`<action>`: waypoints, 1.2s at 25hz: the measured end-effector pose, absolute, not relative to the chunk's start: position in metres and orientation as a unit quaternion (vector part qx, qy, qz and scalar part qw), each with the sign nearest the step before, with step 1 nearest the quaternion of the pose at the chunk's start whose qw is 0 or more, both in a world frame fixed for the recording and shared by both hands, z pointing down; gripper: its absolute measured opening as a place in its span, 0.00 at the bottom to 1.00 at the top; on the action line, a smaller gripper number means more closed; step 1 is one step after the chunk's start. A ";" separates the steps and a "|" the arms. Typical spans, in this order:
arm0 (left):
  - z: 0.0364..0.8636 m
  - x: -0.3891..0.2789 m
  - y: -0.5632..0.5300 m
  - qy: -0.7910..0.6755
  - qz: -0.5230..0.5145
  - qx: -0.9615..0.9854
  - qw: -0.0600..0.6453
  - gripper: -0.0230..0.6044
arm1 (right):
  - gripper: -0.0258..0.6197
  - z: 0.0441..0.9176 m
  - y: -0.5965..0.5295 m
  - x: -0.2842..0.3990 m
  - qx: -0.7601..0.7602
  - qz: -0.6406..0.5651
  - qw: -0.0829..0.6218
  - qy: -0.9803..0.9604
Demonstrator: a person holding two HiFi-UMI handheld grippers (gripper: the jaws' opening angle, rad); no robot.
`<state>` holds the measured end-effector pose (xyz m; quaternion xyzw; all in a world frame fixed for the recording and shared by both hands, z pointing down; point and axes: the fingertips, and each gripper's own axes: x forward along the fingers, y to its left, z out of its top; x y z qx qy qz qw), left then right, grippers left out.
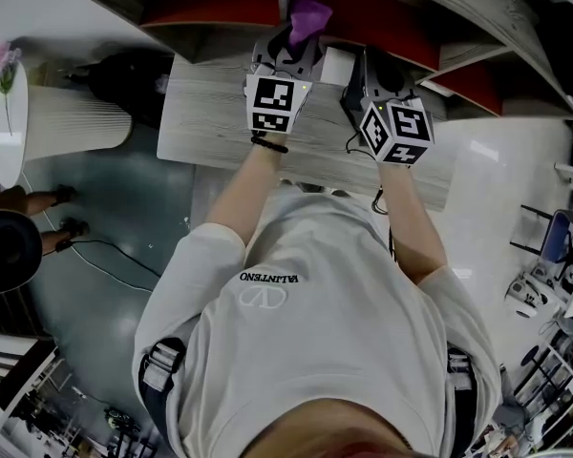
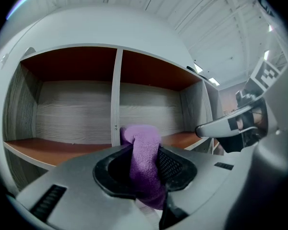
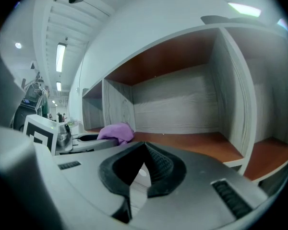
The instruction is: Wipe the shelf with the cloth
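My left gripper (image 1: 288, 48) is shut on a purple cloth (image 1: 308, 15) at the mouth of the shelf (image 1: 210, 12). In the left gripper view the cloth (image 2: 143, 138) stands bunched between the jaws of that gripper (image 2: 145, 169), before the white divider (image 2: 116, 95) and the red-brown shelf floor (image 2: 62, 146). Just to its right, my right gripper (image 1: 374, 76) is shut with nothing in it. In the right gripper view it (image 3: 144, 147) faces an open compartment (image 3: 197, 140), with the cloth (image 3: 116, 131) off to the left.
A grey wood-grain table top (image 1: 220, 113) runs under both grippers, in front of the shelf. A small white object (image 1: 336, 65) lies between them. A white round table (image 1: 5, 113) and another person's legs (image 1: 38, 203) are at left; equipment racks (image 1: 554, 275) at right.
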<state>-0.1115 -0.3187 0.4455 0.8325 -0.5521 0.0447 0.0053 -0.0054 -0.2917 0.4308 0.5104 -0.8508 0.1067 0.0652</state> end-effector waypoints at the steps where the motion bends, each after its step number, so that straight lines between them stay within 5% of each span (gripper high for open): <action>1: 0.445 -0.112 -0.318 -0.551 0.046 0.833 0.002 0.20 | 0.04 0.430 -0.291 -0.003 0.512 0.106 0.064 -0.850; 30: 0.422 -0.098 -0.250 -0.527 0.046 0.848 -0.045 0.20 | 0.04 0.419 -0.246 0.121 0.564 0.097 0.054 -0.818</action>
